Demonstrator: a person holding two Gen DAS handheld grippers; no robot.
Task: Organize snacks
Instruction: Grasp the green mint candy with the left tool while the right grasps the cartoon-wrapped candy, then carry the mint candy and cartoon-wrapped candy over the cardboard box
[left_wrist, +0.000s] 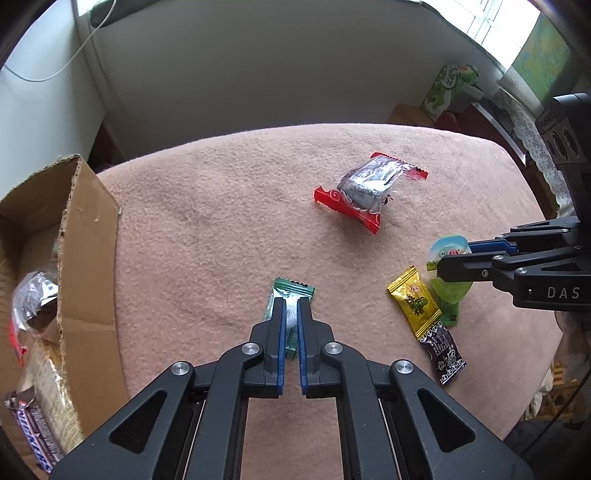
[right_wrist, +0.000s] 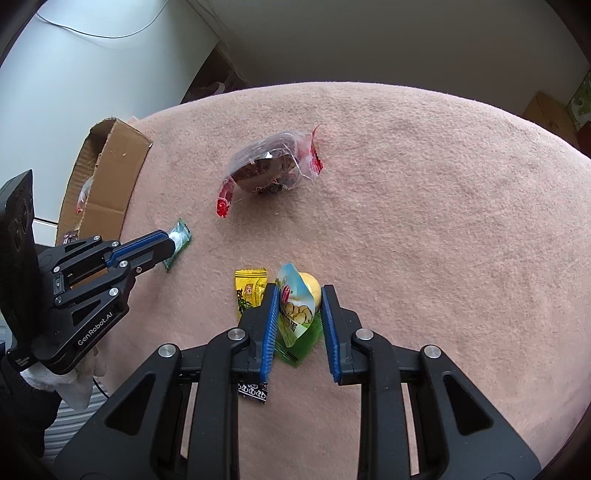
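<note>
On the pink cloth (left_wrist: 207, 229) my left gripper (left_wrist: 291, 302) is shut on a small green and white candy packet (left_wrist: 293, 291); the right wrist view shows the same grip (right_wrist: 170, 248) on that packet (right_wrist: 181, 236). My right gripper (right_wrist: 300, 299) is shut on a jelly cup with a green and white lid (right_wrist: 293, 310), also seen from the side (left_wrist: 448, 251). A yellow candy (right_wrist: 249, 288) and a dark purple candy (left_wrist: 441, 350) lie just left of it. A clear red-ended packet with a dark snack (left_wrist: 365, 188) lies farther out.
An open cardboard box (left_wrist: 88, 240) stands at the cloth's left edge, holding a chocolate bar (left_wrist: 37, 432) and other packets. A green wrapper (right_wrist: 299, 347) lies under the jelly cup. A green tissue box (left_wrist: 448, 90) stands beyond the far right edge.
</note>
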